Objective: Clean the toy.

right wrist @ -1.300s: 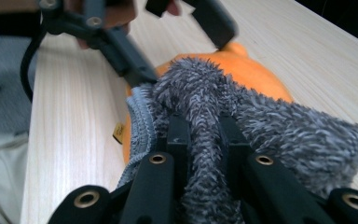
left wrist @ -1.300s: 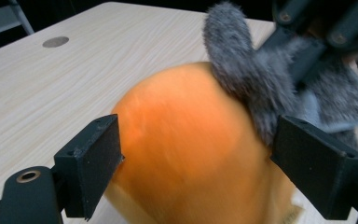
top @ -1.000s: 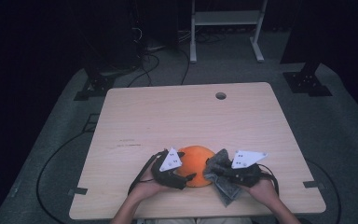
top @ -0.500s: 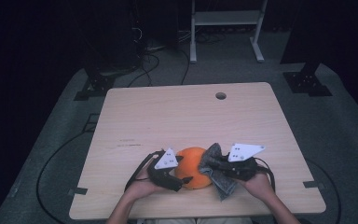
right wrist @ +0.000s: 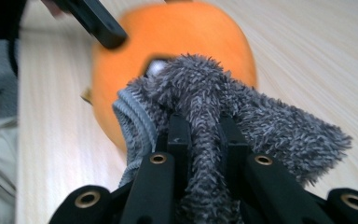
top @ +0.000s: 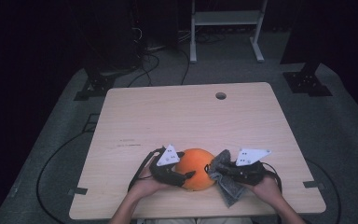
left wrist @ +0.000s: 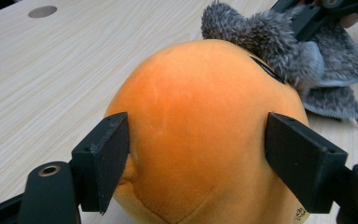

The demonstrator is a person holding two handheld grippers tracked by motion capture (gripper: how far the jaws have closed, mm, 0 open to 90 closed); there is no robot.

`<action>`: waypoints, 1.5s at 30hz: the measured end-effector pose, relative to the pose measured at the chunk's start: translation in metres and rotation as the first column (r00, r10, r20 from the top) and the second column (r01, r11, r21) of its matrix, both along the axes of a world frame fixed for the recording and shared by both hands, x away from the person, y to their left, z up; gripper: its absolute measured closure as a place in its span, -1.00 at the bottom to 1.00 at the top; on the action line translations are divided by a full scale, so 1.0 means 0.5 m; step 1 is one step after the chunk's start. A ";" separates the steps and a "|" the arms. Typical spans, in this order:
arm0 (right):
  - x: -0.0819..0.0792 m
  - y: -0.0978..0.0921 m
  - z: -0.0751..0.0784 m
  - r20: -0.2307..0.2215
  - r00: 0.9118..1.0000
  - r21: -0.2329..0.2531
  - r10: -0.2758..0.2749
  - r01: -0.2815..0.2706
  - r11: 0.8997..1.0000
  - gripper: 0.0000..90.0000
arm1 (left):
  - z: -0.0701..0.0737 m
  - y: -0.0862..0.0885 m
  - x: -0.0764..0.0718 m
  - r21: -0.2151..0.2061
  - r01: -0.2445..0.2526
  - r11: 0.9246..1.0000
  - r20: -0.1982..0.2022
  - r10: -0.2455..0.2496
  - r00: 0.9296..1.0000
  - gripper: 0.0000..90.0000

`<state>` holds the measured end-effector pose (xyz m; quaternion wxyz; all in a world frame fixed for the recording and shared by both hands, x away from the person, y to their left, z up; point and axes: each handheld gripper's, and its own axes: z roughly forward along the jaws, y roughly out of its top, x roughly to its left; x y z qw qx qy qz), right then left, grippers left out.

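Left gripper view: left tongs [left wrist: 196, 154] clamp the orange plush [left wrist: 200, 135] (soft, light) at three and nine o'clock; right tongs [right wrist: 200, 135] pinch the grey cloth [right wrist: 223, 112] on the bench [top: 177, 116].

1. A light wooden table [top: 182, 121] with a round cable hole [top: 220, 95] near its far edge
2. A white metal stand [top: 226, 28] on the grey carpet [top: 340, 121] beyond
3. Black cables [top: 154, 60] trail across the floor behind the table
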<state>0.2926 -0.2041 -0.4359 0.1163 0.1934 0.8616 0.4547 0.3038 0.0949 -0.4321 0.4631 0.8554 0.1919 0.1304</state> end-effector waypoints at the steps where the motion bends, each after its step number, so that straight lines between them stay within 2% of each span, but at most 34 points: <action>1: 0.001 -0.004 -0.001 -0.005 1.000 -0.008 -0.007 0.007 1.000 0.74 | 0.000 0.001 0.000 0.000 0.000 1.000 -0.002 0.000 1.000 -0.49; 5: 0.012 -0.017 0.002 -0.020 0.999 -0.065 -0.035 0.033 0.997 0.74 | 0.000 -0.001 -0.002 0.007 -0.006 1.000 -0.005 0.006 1.000 -0.46; 9: 0.011 -0.006 0.029 -0.002 1.000 0.018 -0.010 0.010 1.000 0.74 | 0.000 -0.002 -0.001 0.008 -0.005 1.000 -0.007 0.005 1.000 -0.45; 14: 0.019 0.045 0.061 0.031 0.999 0.052 0.033 -0.035 0.998 0.74 | 0.007 0.002 -0.003 0.012 0.006 1.000 -0.009 -0.006 1.000 -0.46; 17: 0.020 0.069 0.057 0.056 0.998 0.001 0.040 -0.040 0.999 0.74 | 0.030 0.017 0.001 -0.011 0.029 1.000 -0.032 -0.029 0.999 -0.59; 19: 0.017 0.073 0.052 0.061 0.997 -0.009 0.049 -0.048 0.999 0.75 | 0.046 0.028 0.005 -0.050 0.016 0.999 -0.034 -0.018 0.999 -0.65; 21: 0.011 0.073 0.045 0.059 0.996 -0.020 0.065 -0.064 0.998 0.76 | 0.053 0.035 0.011 -0.069 -0.006 0.998 -0.032 0.004 0.999 -0.72; 23: -0.001 0.072 0.038 0.069 0.993 -0.027 0.094 -0.092 0.995 0.76 | 0.049 0.034 0.018 -0.053 -0.029 0.998 -0.047 0.027 0.999 -0.78; 24: -0.008 0.071 0.036 0.071 0.992 -0.024 0.105 -0.104 0.994 0.76 | 0.044 0.031 0.022 -0.032 -0.033 0.999 -0.063 0.031 0.998 -0.80; 26: -0.017 0.068 0.034 0.079 0.990 -0.027 0.119 -0.118 0.993 0.76 | 0.031 0.021 0.026 -0.020 -0.014 1.000 -0.101 0.011 0.995 -0.83; 27: -0.021 0.066 0.033 0.081 0.990 -0.031 0.118 -0.116 0.993 0.76 | 0.024 0.016 0.024 -0.035 0.009 0.999 -0.121 -0.013 0.993 -0.81; 29: -0.023 0.059 0.029 0.078 0.990 -0.023 0.118 -0.116 0.993 0.75 | 0.016 0.012 0.019 -0.049 0.040 0.998 -0.122 -0.046 0.991 -0.57; 31: -0.023 0.049 0.024 0.070 0.992 -0.005 0.107 -0.107 0.994 0.75 | 0.015 0.010 0.016 -0.042 0.047 0.998 -0.113 -0.051 0.992 -0.42; 32: -0.020 0.038 0.021 0.051 0.994 0.020 0.100 -0.101 0.995 0.75 | 0.015 0.008 0.011 -0.026 0.058 0.998 -0.096 -0.060 0.994 -0.37; 35: -0.008 0.010 0.010 0.014 0.998 0.048 0.068 -0.069 0.996 0.75 | 0.014 0.007 0.008 -0.012 0.062 0.998 -0.089 -0.063 0.994 -0.33; 40: 0.009 -0.024 0.001 -0.033 0.999 0.027 0.003 -0.002 1.000 0.74 | 0.011 0.011 0.005 -0.006 0.057 0.998 -0.081 -0.058 0.995 -0.33; 43: 0.008 -0.021 0.011 -0.023 1.000 0.036 0.006 -0.005 0.999 0.75 | 0.009 0.013 0.003 0.003 0.054 0.999 -0.074 -0.053 0.996 -0.32; 45: -0.002 -0.002 0.029 0.009 1.000 0.046 0.027 -0.028 0.999 0.74 | 0.007 0.014 0.001 0.001 0.058 0.998 -0.071 -0.058 0.996 -0.32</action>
